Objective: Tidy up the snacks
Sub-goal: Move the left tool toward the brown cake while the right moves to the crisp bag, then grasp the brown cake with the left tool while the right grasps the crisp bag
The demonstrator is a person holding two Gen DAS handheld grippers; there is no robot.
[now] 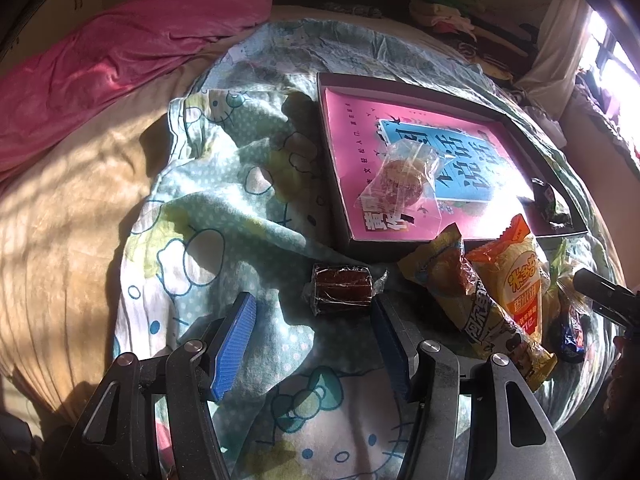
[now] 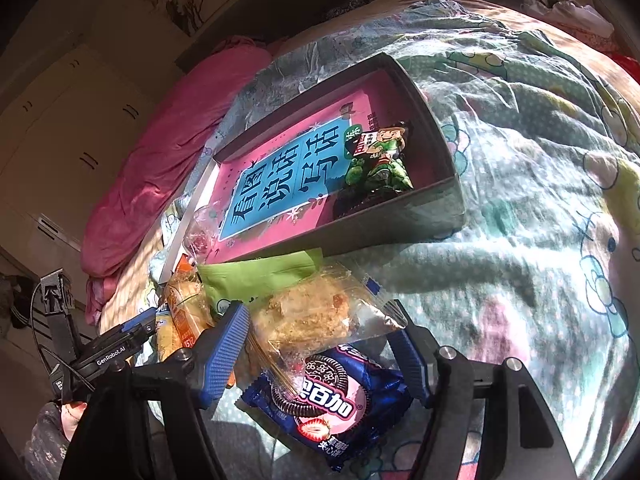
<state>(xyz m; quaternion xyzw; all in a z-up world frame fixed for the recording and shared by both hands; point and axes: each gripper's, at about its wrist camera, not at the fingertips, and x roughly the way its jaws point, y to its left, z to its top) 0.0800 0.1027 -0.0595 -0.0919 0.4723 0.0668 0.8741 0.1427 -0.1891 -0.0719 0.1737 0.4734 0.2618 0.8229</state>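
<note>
My left gripper (image 1: 313, 302) is open over the cartoon quilt, and a dark red wrapped snack (image 1: 342, 288) lies just past its fingertips. Beyond that is a shallow box (image 1: 334, 184) lined with a pink book, holding a clear-wrapped cake (image 1: 404, 178) and a green packet (image 1: 550, 200). My right gripper (image 2: 320, 312) is open, low over a clear packet of crumbly pastry (image 2: 304, 320), which lies between its fingers. A blue cookie packet (image 2: 332, 396) lies partly under the pastry. The box (image 2: 400, 208) with the green cartoon packet (image 2: 380, 156) is just behind.
Yellow (image 1: 460, 280) and orange (image 1: 516, 276) snack packs lie right of the left gripper, by the box's near edge. A green packet (image 2: 260, 276) sits under the pastry. A pink blanket (image 1: 120, 60) lies along the far left. The quilt is rumpled.
</note>
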